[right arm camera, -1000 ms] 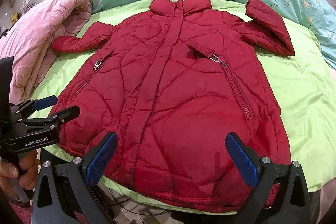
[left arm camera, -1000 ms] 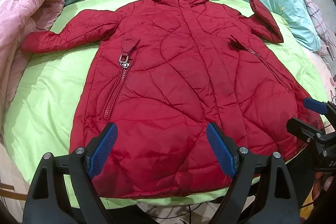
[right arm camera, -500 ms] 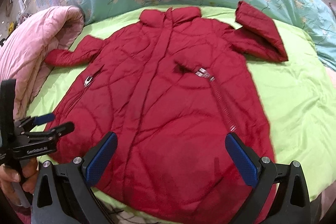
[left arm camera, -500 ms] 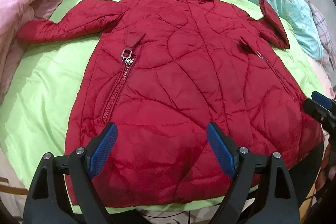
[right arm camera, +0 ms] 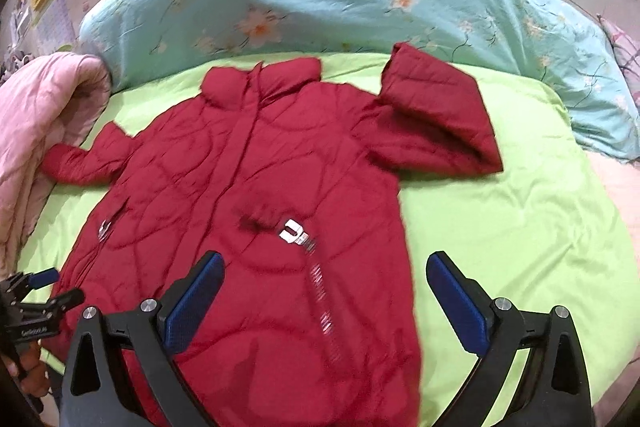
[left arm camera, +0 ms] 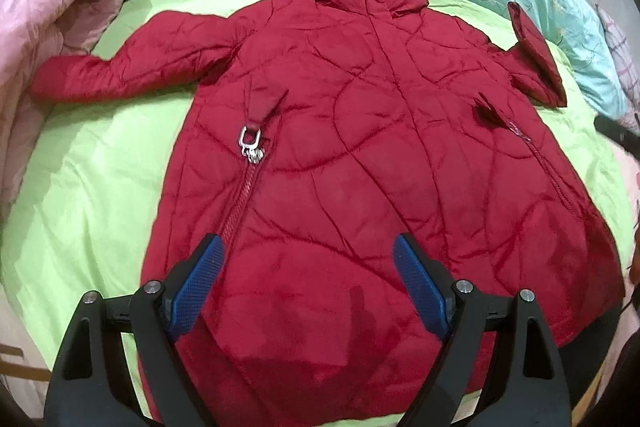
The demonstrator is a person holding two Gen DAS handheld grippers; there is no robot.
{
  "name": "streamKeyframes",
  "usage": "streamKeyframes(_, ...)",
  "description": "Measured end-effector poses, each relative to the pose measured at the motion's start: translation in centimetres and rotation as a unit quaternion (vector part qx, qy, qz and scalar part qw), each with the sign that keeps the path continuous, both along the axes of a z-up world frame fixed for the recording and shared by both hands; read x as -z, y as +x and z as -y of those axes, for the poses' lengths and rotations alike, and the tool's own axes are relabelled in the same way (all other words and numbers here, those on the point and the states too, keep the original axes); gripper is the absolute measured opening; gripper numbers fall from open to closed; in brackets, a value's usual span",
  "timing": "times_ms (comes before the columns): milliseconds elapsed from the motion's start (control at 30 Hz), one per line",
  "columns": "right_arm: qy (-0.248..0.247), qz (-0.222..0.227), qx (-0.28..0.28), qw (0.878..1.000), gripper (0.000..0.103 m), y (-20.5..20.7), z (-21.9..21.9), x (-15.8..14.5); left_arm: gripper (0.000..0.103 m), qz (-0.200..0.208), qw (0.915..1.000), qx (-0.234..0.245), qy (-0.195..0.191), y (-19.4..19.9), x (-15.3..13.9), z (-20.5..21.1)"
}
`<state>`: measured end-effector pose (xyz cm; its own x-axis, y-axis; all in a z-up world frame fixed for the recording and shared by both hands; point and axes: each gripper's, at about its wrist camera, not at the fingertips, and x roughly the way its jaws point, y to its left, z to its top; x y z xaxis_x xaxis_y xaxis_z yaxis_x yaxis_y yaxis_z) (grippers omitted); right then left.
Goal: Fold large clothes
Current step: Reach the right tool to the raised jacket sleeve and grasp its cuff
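Jacket lies flat on green sheet; left tool and right tool gape wide, holding nothing

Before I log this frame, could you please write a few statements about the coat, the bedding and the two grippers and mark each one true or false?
1. The red coat lies front side up on the green sheet. True.
2. The left gripper is clamped on the coat's hem. False: its jaws are open, holding nothing.
3. The coat's sleeve on the right of the picture is folded back on itself. True.
4. The right gripper holds that sleeve. False: it is open, with the sleeve well beyond its fingers.
5. The pink quilt covers the coat's collar. False: it is bunched at the left edge, beside the other sleeve's cuff.
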<state>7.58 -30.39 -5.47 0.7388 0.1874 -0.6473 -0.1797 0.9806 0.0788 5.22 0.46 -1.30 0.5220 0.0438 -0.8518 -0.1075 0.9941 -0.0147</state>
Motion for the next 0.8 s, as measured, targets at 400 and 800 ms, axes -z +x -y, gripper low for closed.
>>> streamKeyframes(400,-0.038,0.002,0.035,0.999,0.089,10.0,3.3,-0.1,0.087,-0.001,1.0,-0.001,0.0,2.8,0.2,-0.5)
streamKeyframes(800,-0.116,0.001,0.056,0.992,0.08,20.1,4.1,1.9,0.087,-0.015,0.9999,0.004,-0.003,5.1,1.2,0.3)
